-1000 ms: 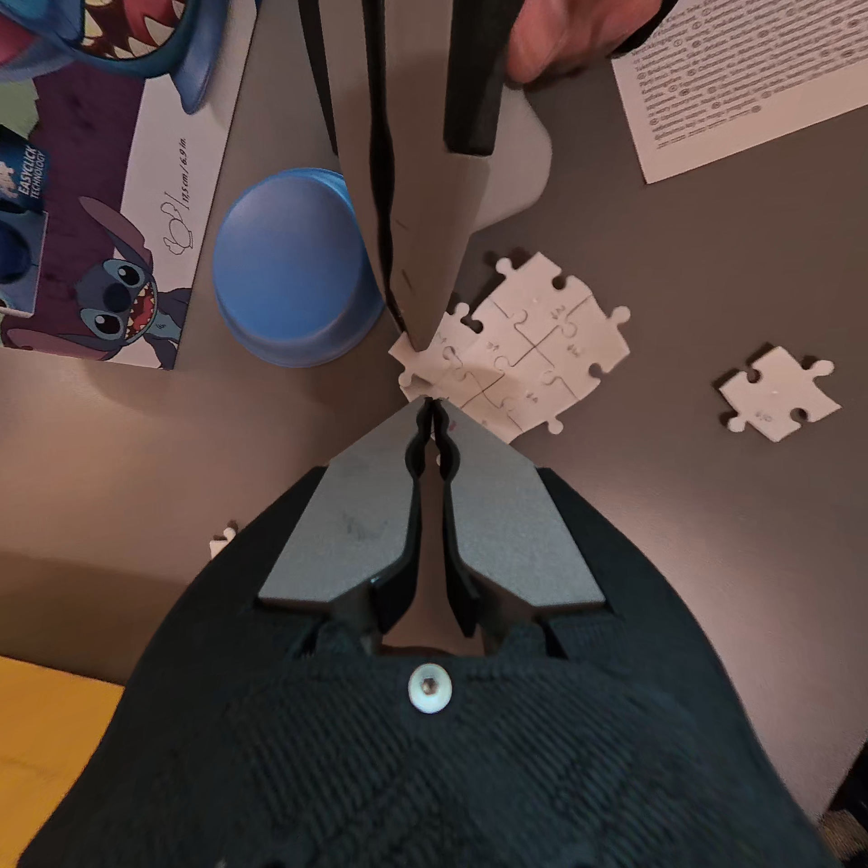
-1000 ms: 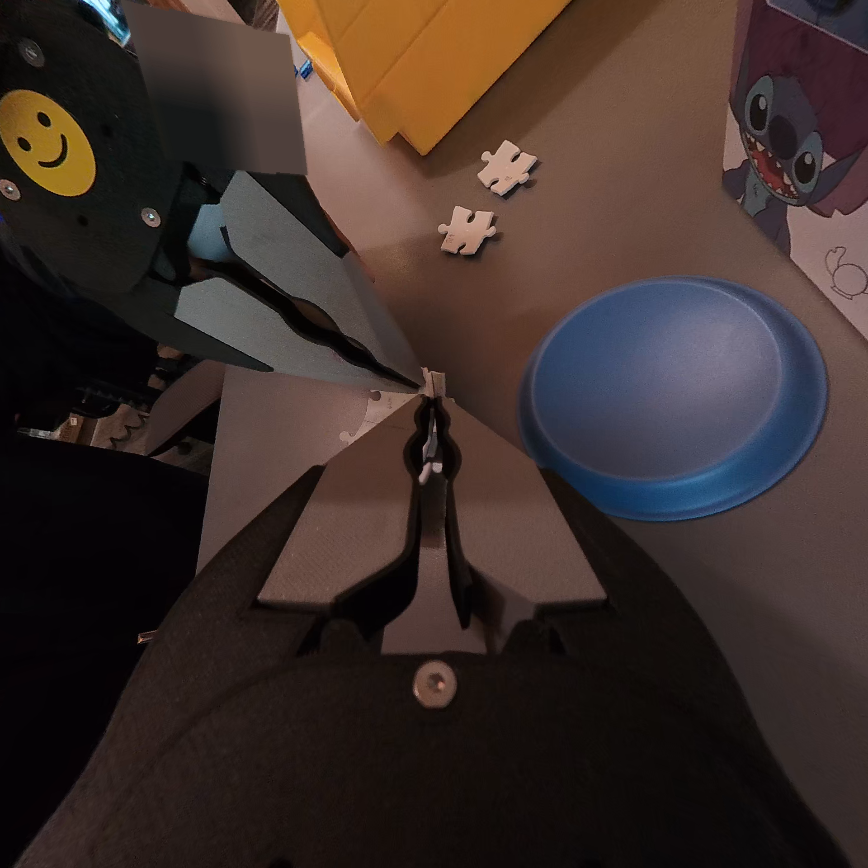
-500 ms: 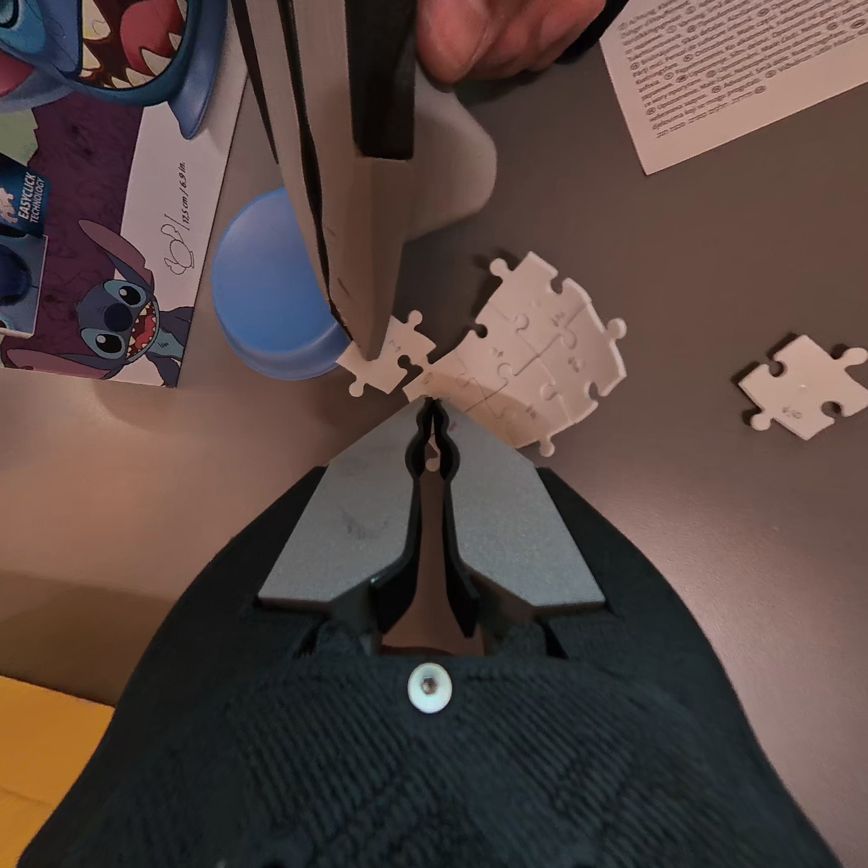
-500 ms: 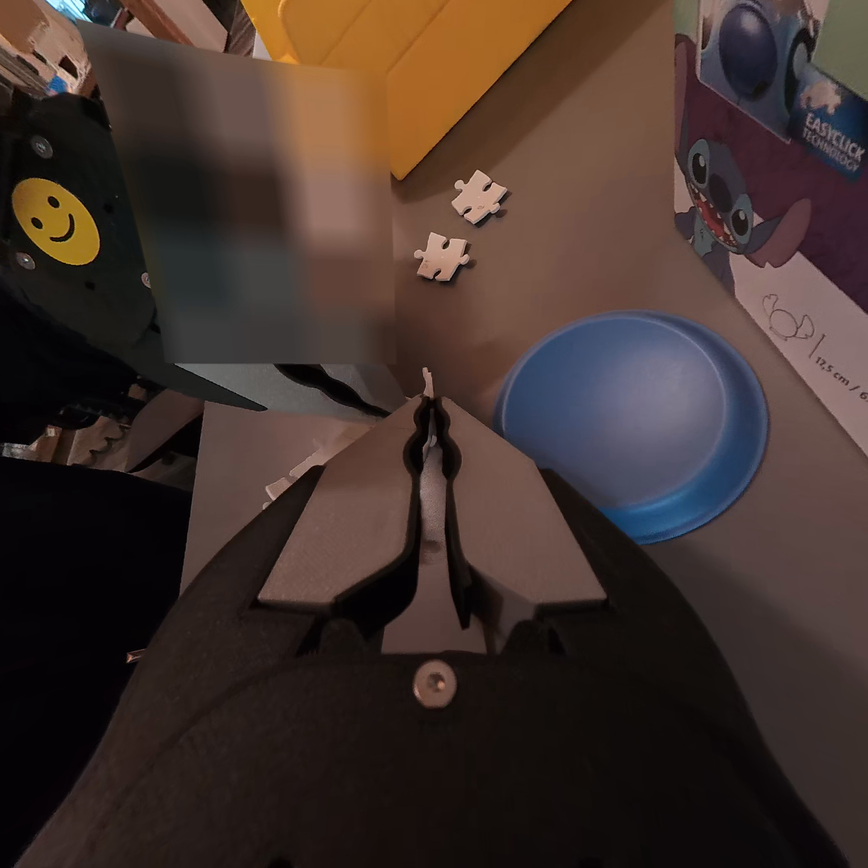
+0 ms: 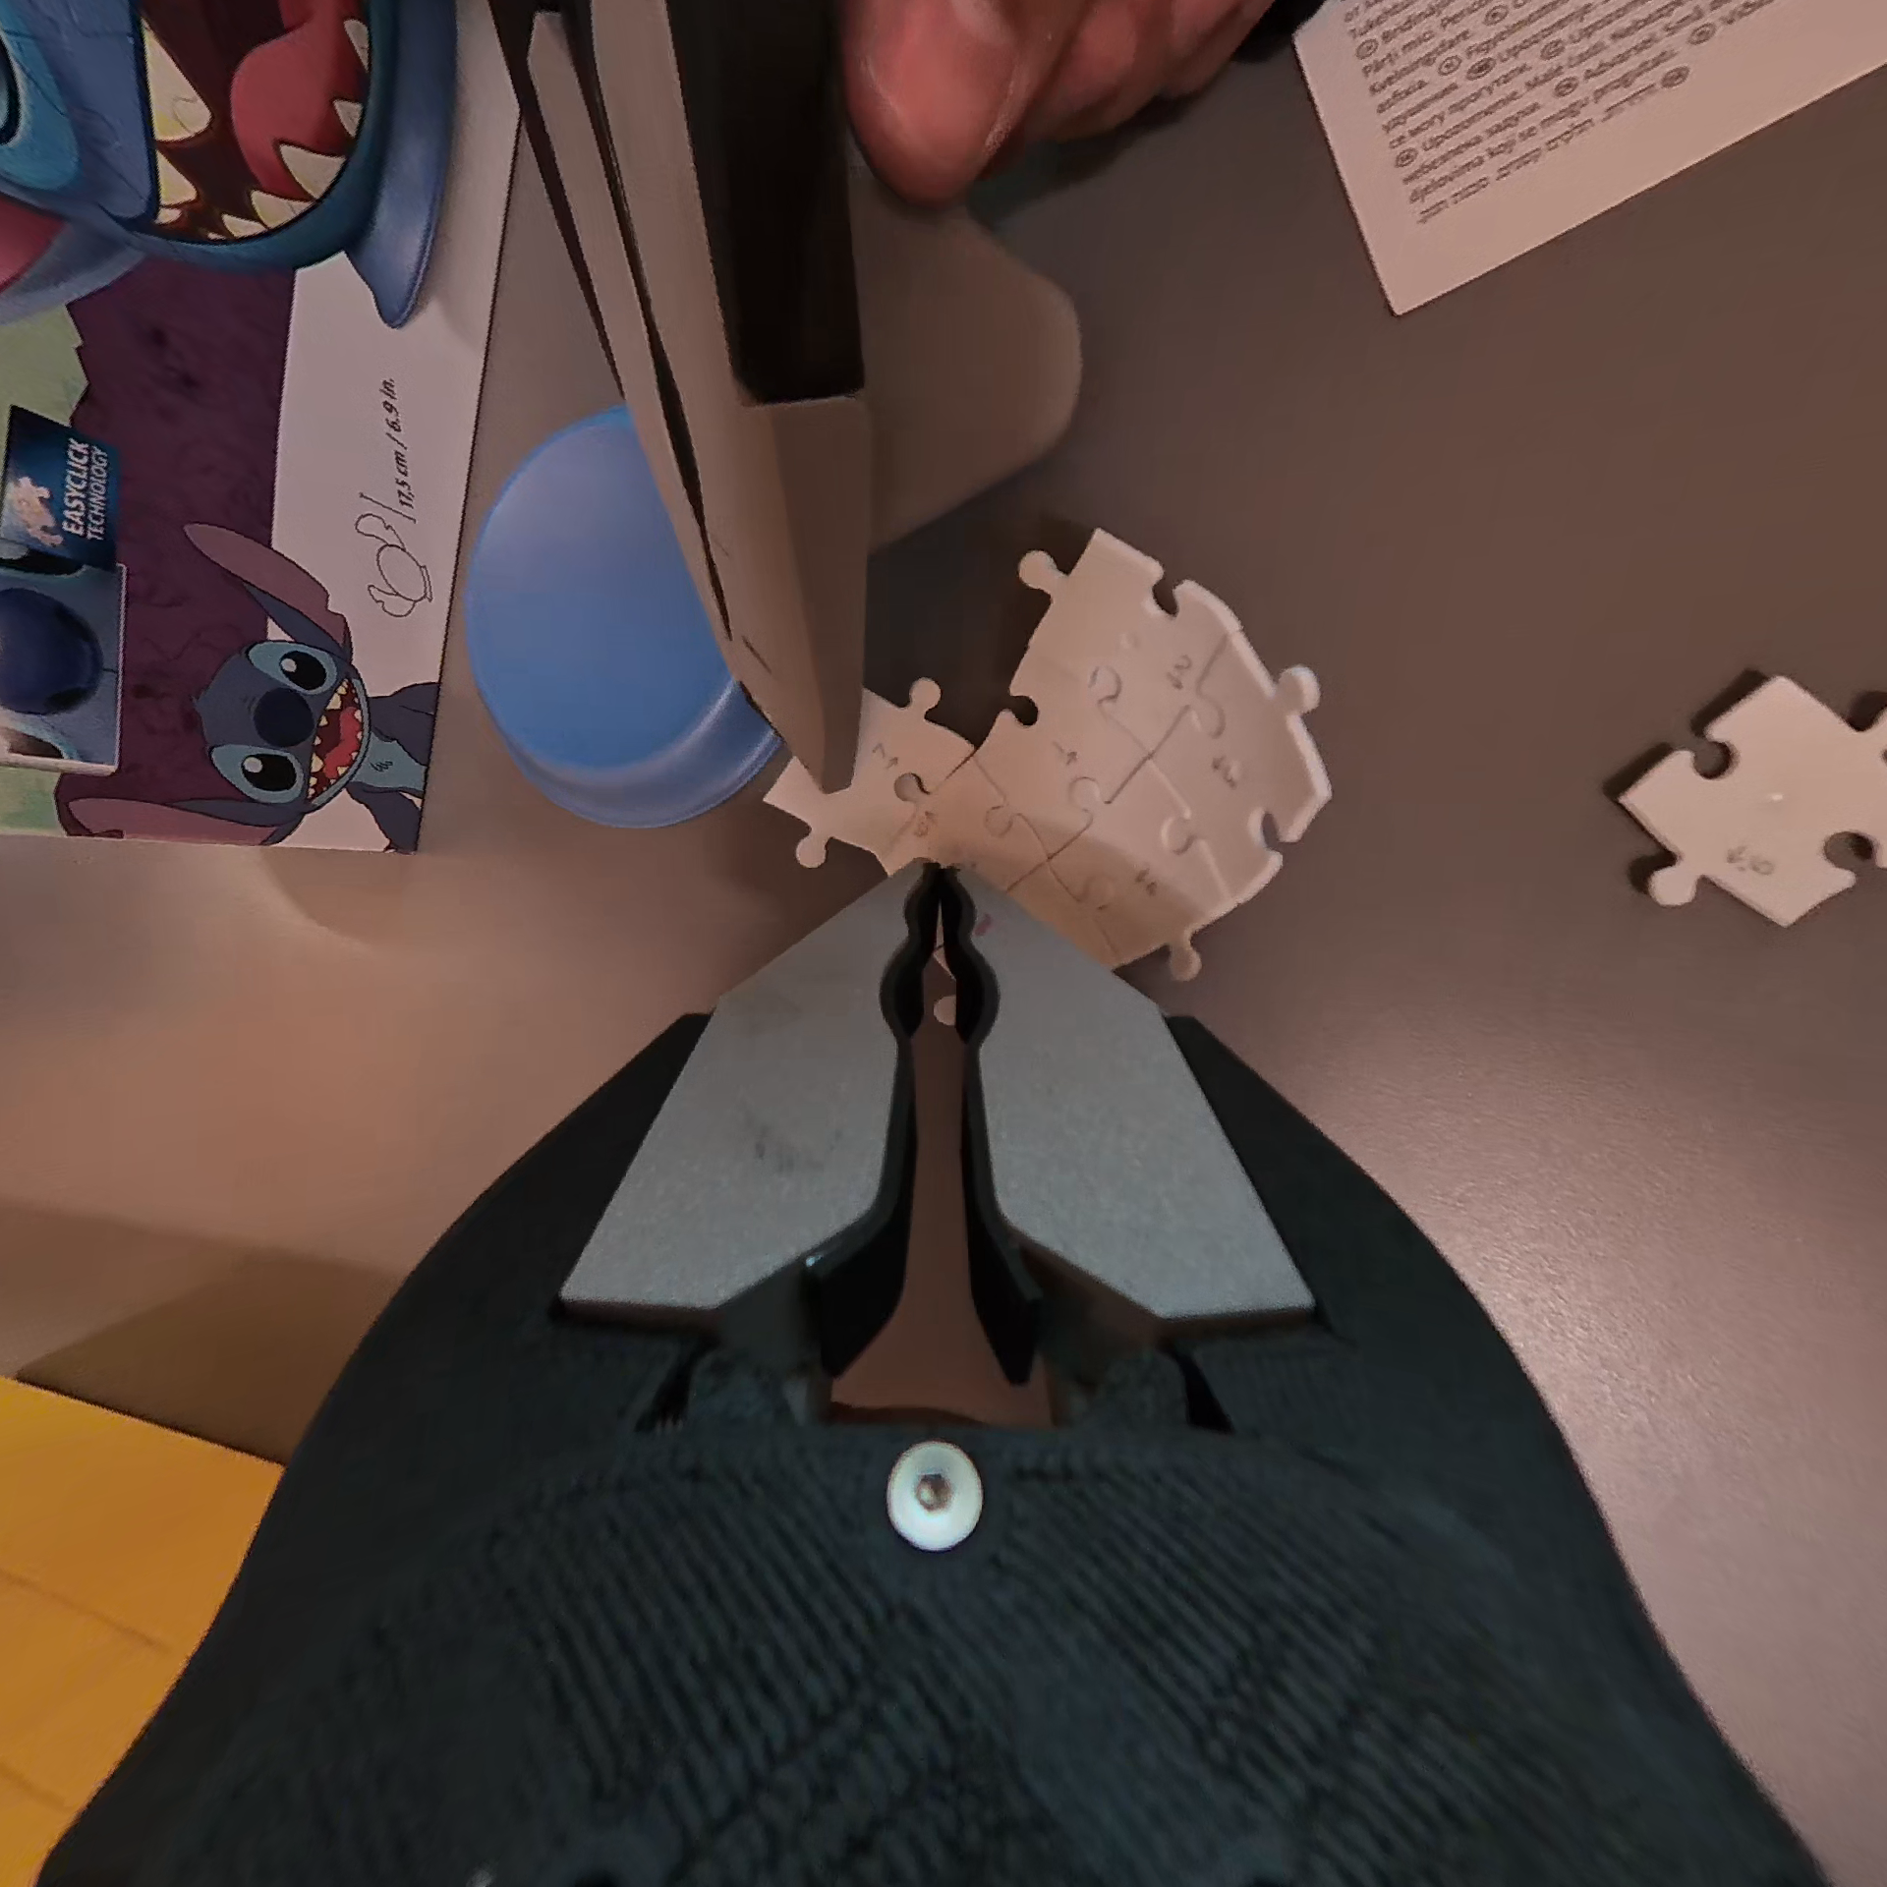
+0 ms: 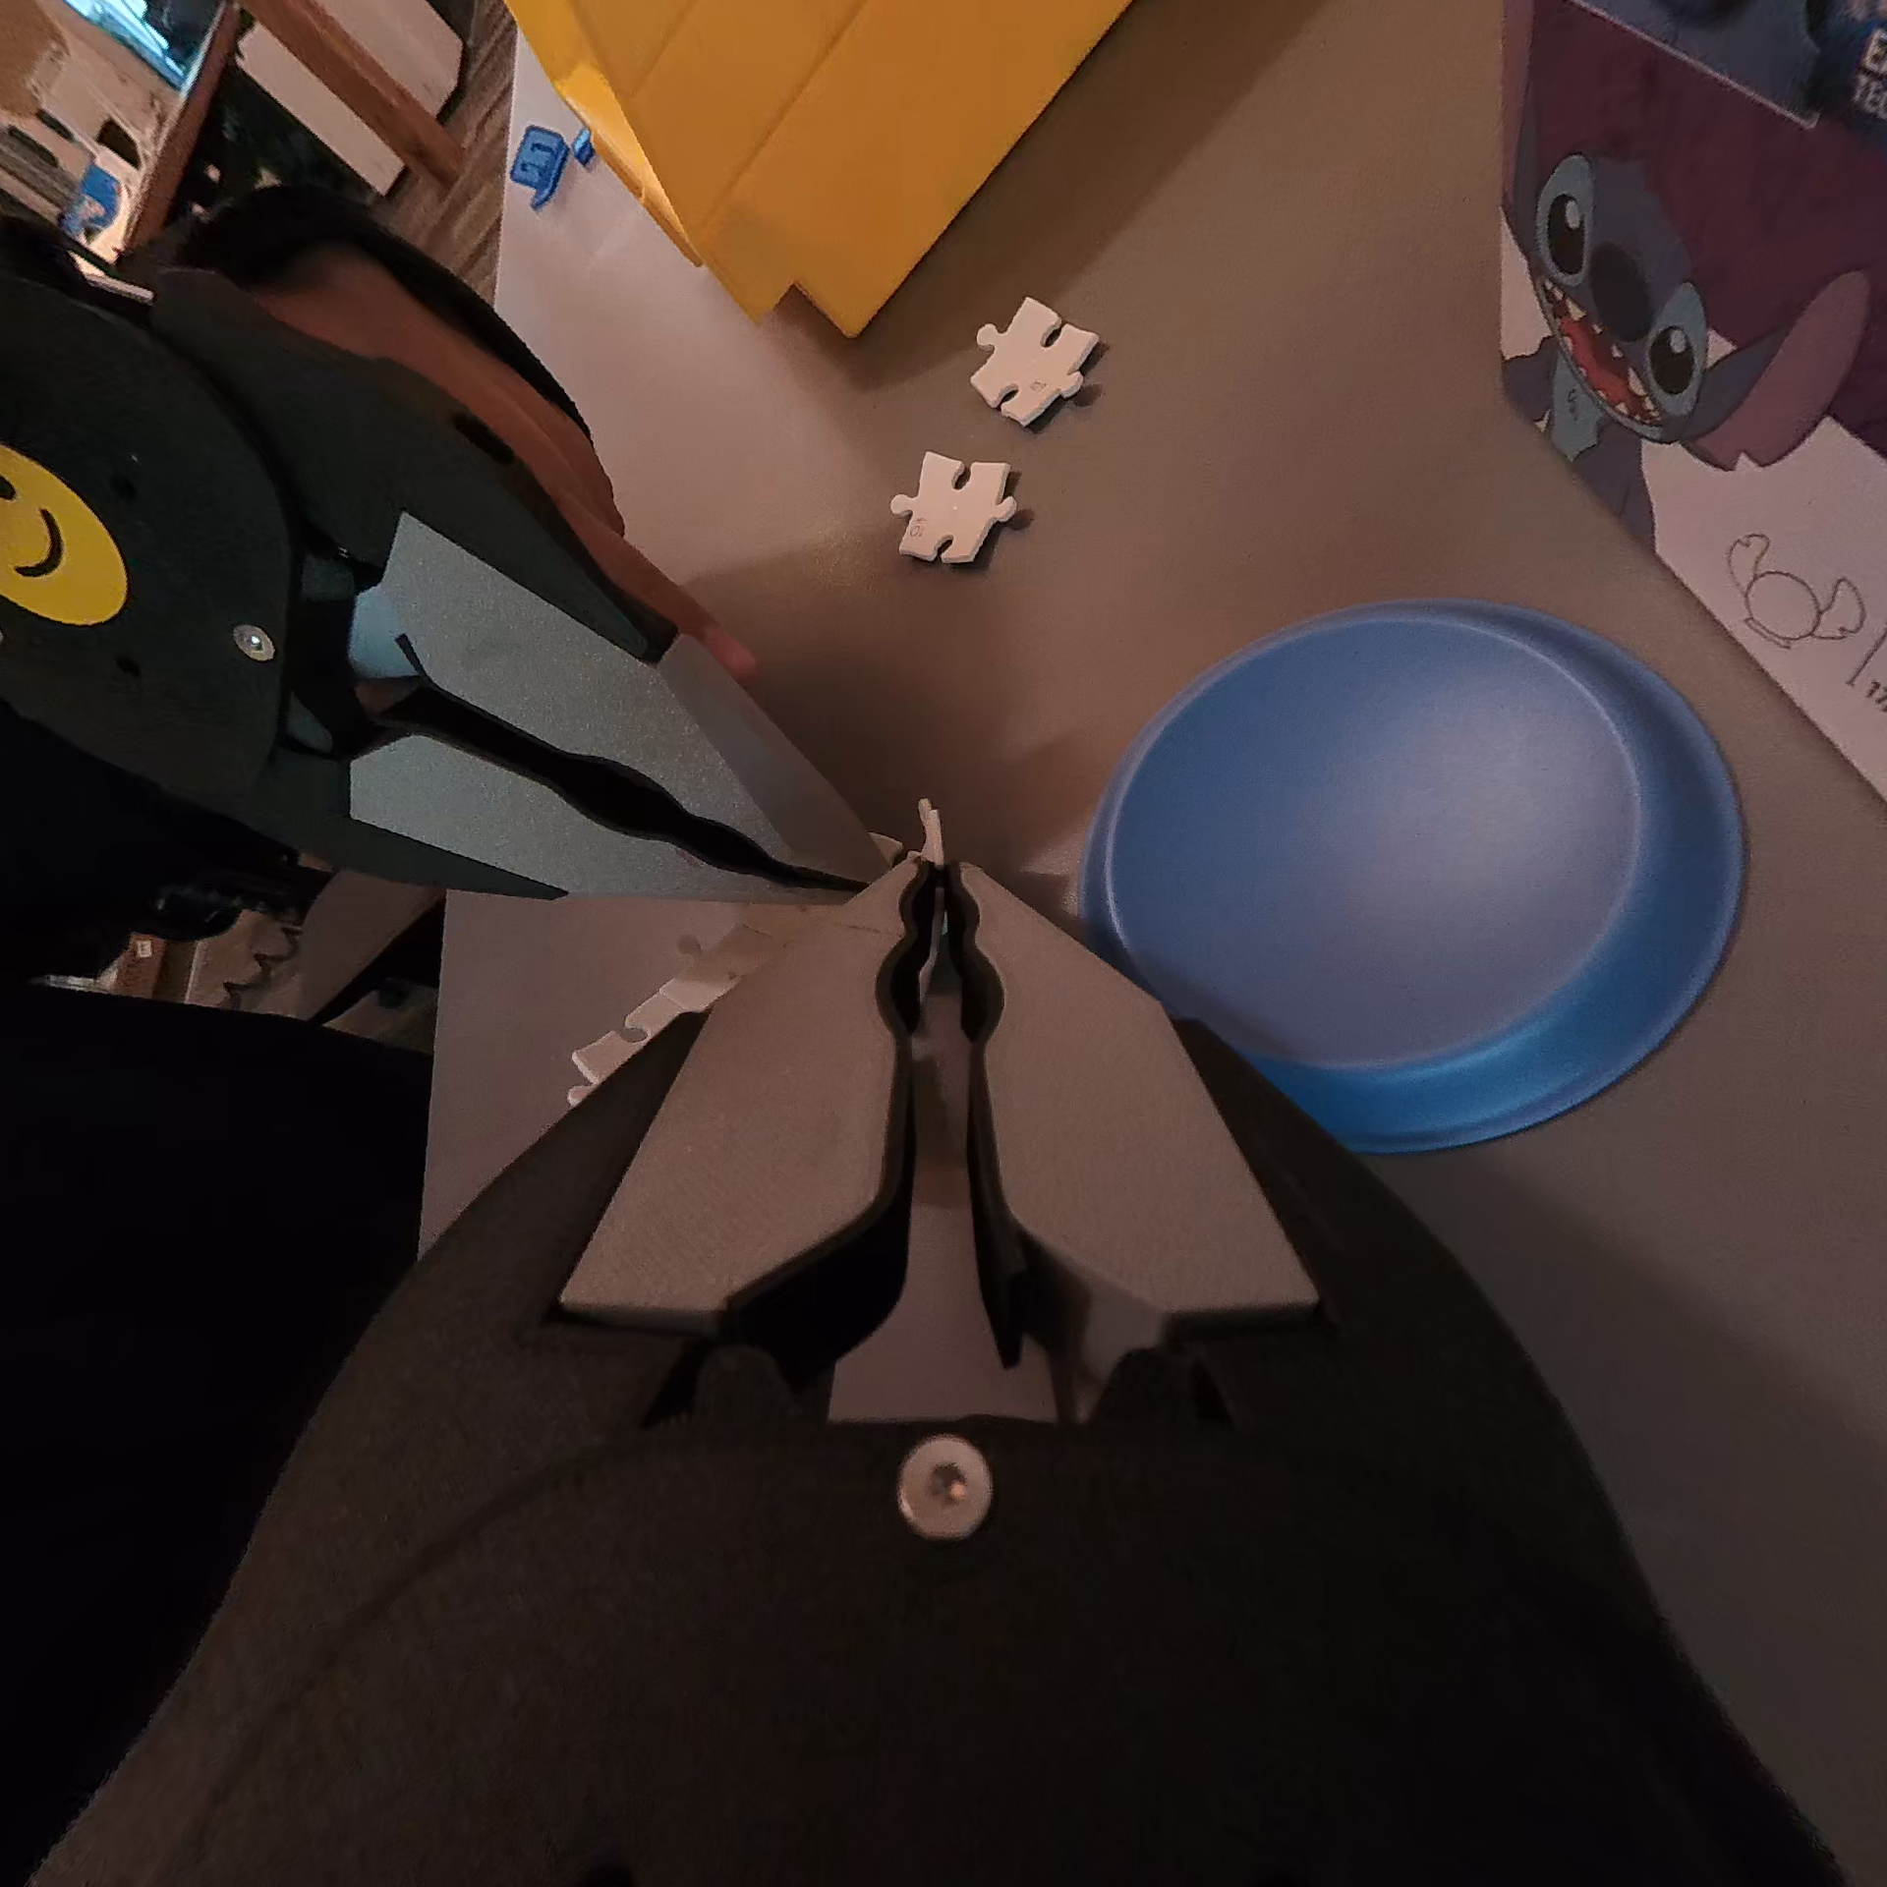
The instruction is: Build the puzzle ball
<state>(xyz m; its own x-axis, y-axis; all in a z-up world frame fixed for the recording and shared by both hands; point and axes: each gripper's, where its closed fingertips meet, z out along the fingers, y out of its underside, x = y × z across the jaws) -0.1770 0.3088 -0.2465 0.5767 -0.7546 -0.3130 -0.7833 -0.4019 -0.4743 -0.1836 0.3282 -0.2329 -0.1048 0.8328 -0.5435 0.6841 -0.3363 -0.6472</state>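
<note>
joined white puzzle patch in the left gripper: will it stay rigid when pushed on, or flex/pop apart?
The joined puzzle patch probably keeps its shape: it shows a curve while the left gripper pinches only one edge. It looks thin, so likely light. The seams could still pop if the right gripper presses its single piece in hard.

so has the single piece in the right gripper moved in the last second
Yes. The single piece, held by the right gripper, swung out of the assembled patch toward the blue dish.

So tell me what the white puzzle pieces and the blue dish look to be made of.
Puzzle pieces: likely rigid plastic, matte white; the joined patch curves, its edges show thickness, and the backs bear small marks.
Blue dish: probably moulded plastic, satin finish; one even colour with a soft, broad highlight and a smooth rounded rim.
</note>
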